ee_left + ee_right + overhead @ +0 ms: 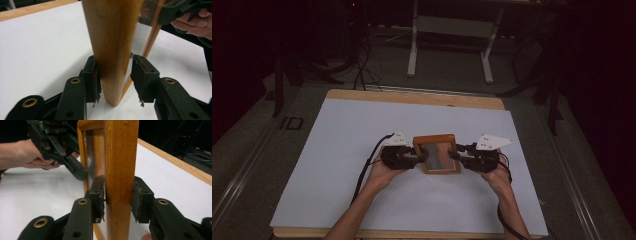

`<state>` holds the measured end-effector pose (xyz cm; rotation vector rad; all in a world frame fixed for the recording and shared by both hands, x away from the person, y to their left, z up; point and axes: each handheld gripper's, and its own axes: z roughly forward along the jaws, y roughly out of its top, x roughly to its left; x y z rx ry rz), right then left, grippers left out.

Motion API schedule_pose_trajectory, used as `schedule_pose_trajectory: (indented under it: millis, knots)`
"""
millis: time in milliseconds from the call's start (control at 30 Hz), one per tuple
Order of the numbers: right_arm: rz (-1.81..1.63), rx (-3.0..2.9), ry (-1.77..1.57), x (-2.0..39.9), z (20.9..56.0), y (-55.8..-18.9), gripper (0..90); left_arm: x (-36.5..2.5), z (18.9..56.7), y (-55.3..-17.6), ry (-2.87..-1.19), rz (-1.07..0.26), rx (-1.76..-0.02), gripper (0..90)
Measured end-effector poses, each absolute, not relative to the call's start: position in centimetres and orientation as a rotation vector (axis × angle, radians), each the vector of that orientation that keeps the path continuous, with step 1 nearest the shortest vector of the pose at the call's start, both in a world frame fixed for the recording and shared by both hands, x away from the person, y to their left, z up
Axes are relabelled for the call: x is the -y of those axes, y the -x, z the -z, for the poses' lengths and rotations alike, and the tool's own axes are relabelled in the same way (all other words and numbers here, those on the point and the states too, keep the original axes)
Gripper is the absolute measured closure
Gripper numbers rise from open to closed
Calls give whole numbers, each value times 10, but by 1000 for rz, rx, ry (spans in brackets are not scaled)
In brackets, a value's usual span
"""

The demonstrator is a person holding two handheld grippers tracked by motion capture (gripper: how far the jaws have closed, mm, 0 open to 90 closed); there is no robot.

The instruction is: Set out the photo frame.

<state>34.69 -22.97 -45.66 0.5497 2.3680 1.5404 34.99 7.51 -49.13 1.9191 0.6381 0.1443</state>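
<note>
A wooden picture frame (436,153) with a glass pane sits at the middle of the white-covered table, gripped at both sides. My left gripper (421,156) has the frame's left rail (110,37) between its jaws: one pad lies flat on the wood, the other meets it at its tip. My right gripper (455,155) is shut on the opposite rail (121,152), both pads pressed on the wood. In the left gripper view the frame's lower corner hangs just above the sheet. A hand holds each gripper from the near side.
A white sheet (362,150) covers the wooden table, whose bare rim (412,96) shows at the far edge. Beyond it stand a white desk leg (413,50) and cables on a dark floor. Black cables trail from both grippers toward me.
</note>
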Motion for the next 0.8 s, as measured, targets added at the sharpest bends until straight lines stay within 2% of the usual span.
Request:
schedule_pose_trajectory:
  millis: [200,400,800]
  knots:
    - [-1547,-2402,-581,214,463,-355,647,-95,489,-349,-1893,-164,-683,605]
    - [-1573,-2465,-646,180,481,-366,645,-129,487,-343,-1851,-216,-769,598]
    - [-1586,-2468,-739,176,483,-374,637,-128,491,-352,-1829,-192,-864,589]
